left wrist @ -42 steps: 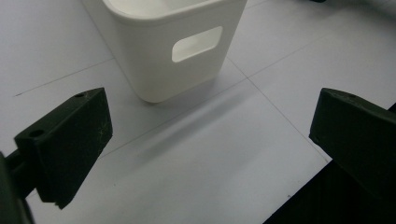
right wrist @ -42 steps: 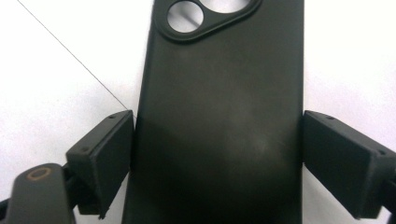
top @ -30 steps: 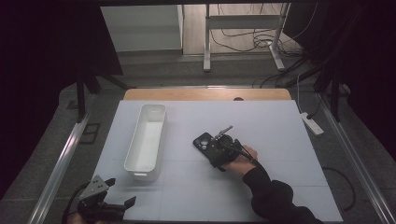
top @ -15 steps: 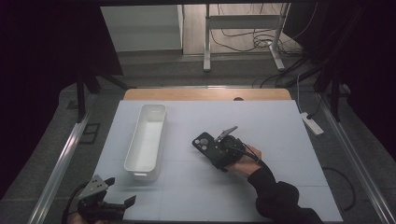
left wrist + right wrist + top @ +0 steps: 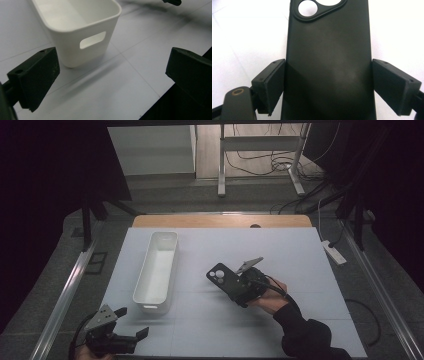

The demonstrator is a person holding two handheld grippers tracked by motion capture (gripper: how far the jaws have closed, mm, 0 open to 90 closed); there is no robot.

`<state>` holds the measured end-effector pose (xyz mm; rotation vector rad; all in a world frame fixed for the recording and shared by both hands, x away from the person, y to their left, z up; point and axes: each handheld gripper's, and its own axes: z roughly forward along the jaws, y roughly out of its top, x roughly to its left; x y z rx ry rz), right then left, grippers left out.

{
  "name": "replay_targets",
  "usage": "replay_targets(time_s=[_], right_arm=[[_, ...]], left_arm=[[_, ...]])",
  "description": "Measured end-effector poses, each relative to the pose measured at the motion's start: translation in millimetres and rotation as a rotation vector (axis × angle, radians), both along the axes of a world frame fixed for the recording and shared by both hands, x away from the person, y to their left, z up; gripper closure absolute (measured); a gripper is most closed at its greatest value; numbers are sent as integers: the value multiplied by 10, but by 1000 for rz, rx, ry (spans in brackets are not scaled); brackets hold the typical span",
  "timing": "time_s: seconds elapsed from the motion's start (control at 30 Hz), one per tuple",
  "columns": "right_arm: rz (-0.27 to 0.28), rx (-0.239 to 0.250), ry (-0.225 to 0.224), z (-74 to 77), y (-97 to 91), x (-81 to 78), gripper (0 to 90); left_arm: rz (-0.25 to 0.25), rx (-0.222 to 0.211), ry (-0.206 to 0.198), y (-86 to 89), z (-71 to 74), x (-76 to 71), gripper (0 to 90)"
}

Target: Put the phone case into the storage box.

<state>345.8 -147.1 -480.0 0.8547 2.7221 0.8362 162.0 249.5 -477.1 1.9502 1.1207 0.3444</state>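
The right hand-held gripper (image 5: pixel 235 287) has a black phone case (image 5: pixel 223 277) clamped between its jaws, one pad pressed against each long edge. In the right gripper view the phone case (image 5: pixel 328 57) runs straight up between the two black pads (image 5: pixel 270 82), its back showing, with the rounded camera cut-out at the far end. From above, the phone case sits near the middle of the white table (image 5: pixel 300 260), its free end pointing away from the person's hand (image 5: pixel 270 297) toward the white bin (image 5: pixel 157 270); whether it is lifted off the surface or resting on it I cannot tell.

The left hand-held gripper (image 5: pixel 125 327) is at the near left corner of the table, jaws spread wide with nothing between them. In the left gripper view it looks at the short end of the white bin (image 5: pixel 82 32), with its handle slot, just ahead and apart from the jaws.
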Motion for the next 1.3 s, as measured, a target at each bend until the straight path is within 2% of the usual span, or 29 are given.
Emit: replay_targets(time_s=[0.1, 0.33, 0.77, 1.03, 1.3], right_arm=[[5, 7, -6, 26, -26, -33, 157], [16, 37, -20, 110, -150, -160, 157], [44, 87, -21, 191, -266, -335, 157], [62, 126, -23, 241, -346, -441, 157], [73, 153, -21, 269, -440, -548, 157]], left_arm=[[-3, 5, -2, -17, 22, 6, 0], [-46, -40, -23, -24, 102, 21, 0], [-115, -12, -62, -157, 203, 157, 0], [-152, -31, -88, -225, 256, 263, 0], [-186, -46, -87, -313, 257, 369, 0]])
